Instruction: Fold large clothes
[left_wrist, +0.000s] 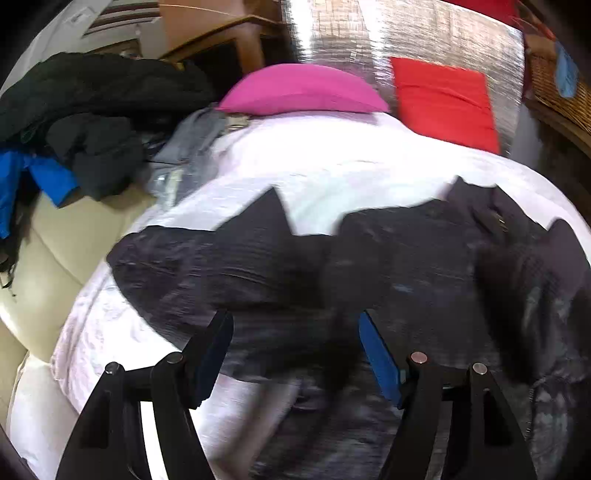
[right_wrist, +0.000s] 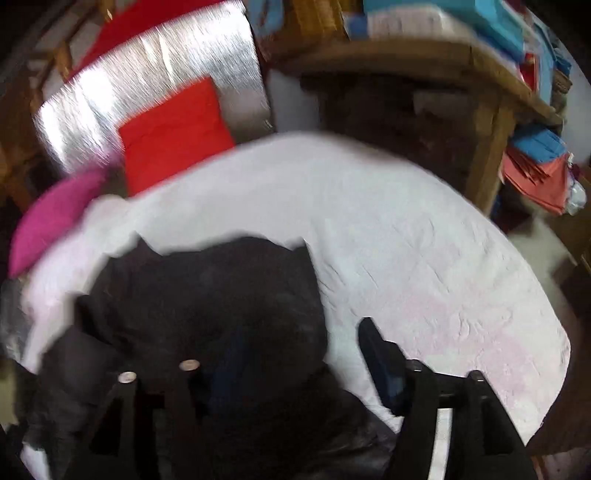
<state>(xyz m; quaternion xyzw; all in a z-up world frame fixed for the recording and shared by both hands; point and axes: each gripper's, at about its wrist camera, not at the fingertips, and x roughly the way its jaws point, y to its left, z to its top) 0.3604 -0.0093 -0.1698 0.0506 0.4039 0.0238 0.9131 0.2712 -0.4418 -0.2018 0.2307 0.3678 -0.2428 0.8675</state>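
A large black garment (left_wrist: 280, 266) lies spread across the white bed cover (left_wrist: 351, 166), with pointed corners along its far edge. My left gripper (left_wrist: 295, 325) is open, hovering just above the near part of the garment, holding nothing. In the right wrist view the same black garment (right_wrist: 207, 295) lies bunched at the left on the bed cover (right_wrist: 424, 258). My right gripper (right_wrist: 295, 332) is open over the garment's right edge; its left finger is hard to see against the black cloth.
A pink pillow (left_wrist: 303, 88) and a red pillow (left_wrist: 443, 99) lie at the bed's head against a silver panel (left_wrist: 369, 33). A pile of dark, grey and blue clothes (left_wrist: 92, 122) sits at left. A wooden table (right_wrist: 424, 62) with stacked items stands to the right of the bed.
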